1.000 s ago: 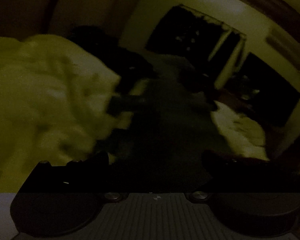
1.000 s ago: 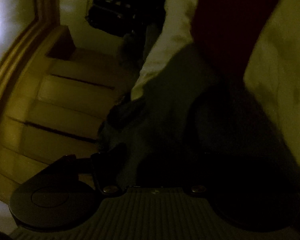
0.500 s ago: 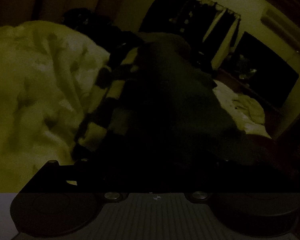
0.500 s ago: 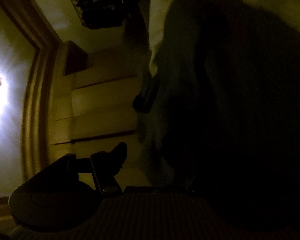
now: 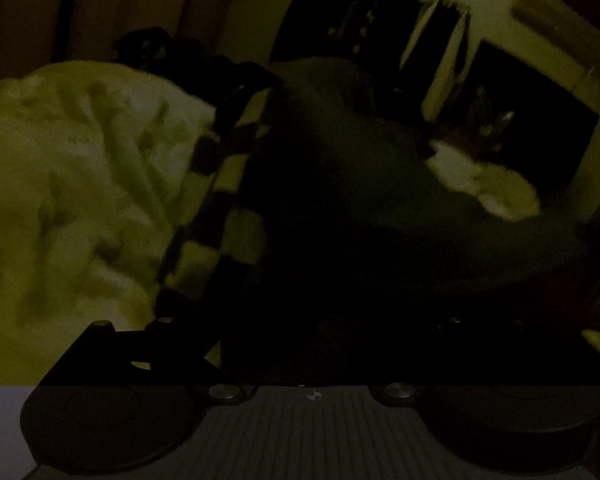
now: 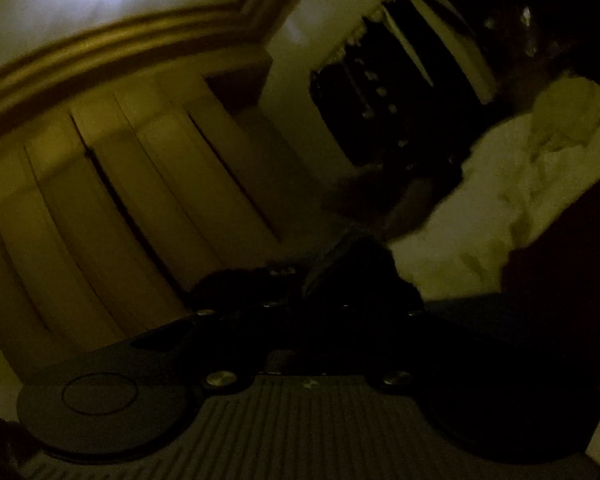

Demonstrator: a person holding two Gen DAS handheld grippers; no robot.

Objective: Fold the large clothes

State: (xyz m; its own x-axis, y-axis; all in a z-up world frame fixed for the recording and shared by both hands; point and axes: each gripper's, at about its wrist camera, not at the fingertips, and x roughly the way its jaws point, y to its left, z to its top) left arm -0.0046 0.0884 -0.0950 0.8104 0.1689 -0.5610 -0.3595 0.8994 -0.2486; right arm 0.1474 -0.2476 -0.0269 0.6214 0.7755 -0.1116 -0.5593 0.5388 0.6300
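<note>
Mid-fold: dark garment [image 5: 340, 208] lifted over the bed [image 5: 60, 184]. Left tool [image 5: 312, 344] and right tool [image 6: 312, 312] lost in darkness, grip impossible to tell. Next, probably: lay flat, align edges.

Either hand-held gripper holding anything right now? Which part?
Too dark to confirm. The dark garment drapes over the left hand-held gripper; dark cloth sits at the right hand-held gripper. Grip points hidden.

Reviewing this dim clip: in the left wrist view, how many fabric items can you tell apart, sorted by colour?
Dark plain garment, draped in front of the left gripper: 1
Dark-and-pale checked cloth: 1
Pale bedding, left: 1
Pale crumpled cloth, right: 1
Total: 4
</note>
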